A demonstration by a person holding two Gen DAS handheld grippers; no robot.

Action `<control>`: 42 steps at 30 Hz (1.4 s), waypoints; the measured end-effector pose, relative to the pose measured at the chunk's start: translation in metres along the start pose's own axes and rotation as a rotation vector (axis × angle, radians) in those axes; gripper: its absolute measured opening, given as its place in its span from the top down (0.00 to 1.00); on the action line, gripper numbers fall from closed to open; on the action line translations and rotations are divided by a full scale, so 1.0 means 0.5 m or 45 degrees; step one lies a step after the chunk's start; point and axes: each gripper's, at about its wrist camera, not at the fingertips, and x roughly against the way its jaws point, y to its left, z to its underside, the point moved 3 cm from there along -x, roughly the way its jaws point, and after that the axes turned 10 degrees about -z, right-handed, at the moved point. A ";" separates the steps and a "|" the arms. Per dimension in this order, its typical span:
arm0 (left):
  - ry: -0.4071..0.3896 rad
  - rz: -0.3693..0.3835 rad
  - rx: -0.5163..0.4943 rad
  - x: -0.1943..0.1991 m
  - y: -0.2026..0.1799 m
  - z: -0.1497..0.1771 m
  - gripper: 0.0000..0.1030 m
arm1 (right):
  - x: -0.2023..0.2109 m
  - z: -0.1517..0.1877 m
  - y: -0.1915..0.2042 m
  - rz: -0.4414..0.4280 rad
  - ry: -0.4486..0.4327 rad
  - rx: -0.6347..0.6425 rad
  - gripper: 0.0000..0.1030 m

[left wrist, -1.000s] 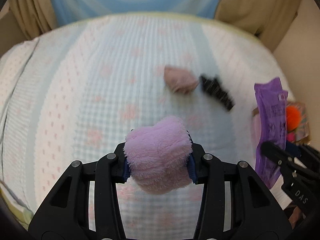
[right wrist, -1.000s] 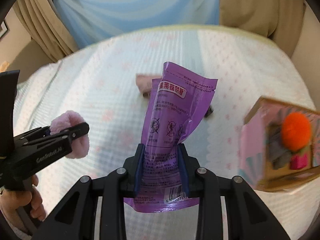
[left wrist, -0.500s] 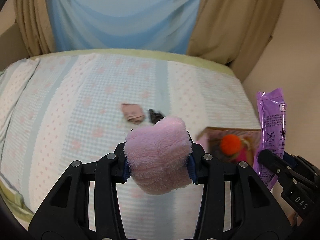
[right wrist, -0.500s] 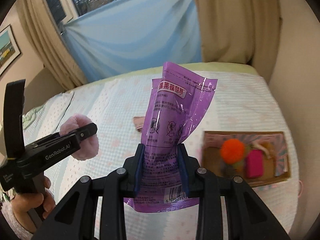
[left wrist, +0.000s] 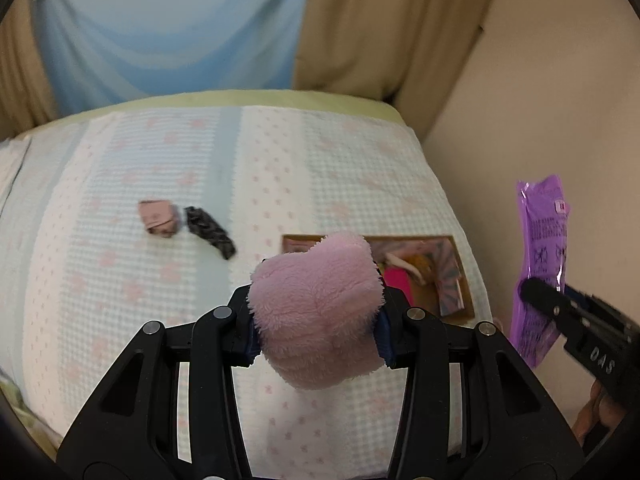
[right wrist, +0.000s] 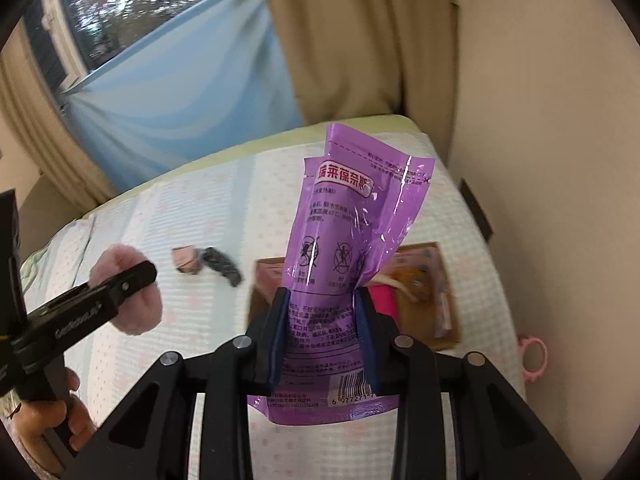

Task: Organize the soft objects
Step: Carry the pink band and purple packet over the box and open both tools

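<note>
While aloft — one plush (left wrist: 316, 312), one pouch (right wrist: 352, 240)

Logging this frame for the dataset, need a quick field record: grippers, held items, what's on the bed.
left gripper: shut on pink plush
right gripper: shut on purple pouch
box: open, on bed near wall, holds small items
loose on bed: pink folded cloth, dark cloth, lying side by side
pink ring: at bed edge by wall
</note>
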 end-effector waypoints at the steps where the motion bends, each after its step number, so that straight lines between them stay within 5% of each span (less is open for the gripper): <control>1: 0.009 0.008 -0.022 -0.006 -0.016 0.000 0.61 | 0.001 -0.002 -0.016 0.009 0.004 -0.015 0.72; 10: 0.133 0.087 -0.156 -0.125 -0.133 -0.005 0.61 | -0.052 -0.011 -0.102 0.064 0.073 -0.070 0.72; 25: 0.367 0.115 -0.341 -0.384 -0.245 0.007 0.61 | -0.299 0.012 -0.233 0.056 0.338 -0.145 0.72; 28: 0.377 0.099 -0.372 -0.400 -0.251 0.010 0.40 | -0.330 0.018 -0.252 0.057 0.361 -0.176 0.60; 30: 0.380 0.054 -0.375 -0.409 -0.238 0.009 0.13 | -0.340 0.022 -0.262 0.054 0.368 -0.204 0.54; 32: 0.389 0.082 -0.331 -0.411 -0.218 0.007 0.02 | -0.346 0.029 -0.279 0.086 0.374 -0.233 0.28; 34: 0.398 0.081 -0.287 -0.413 -0.194 0.009 0.01 | -0.347 0.038 -0.292 0.104 0.378 -0.248 0.12; 42: 0.406 0.041 -0.256 -0.392 -0.151 0.026 0.01 | -0.342 0.046 -0.299 0.111 0.357 -0.244 0.11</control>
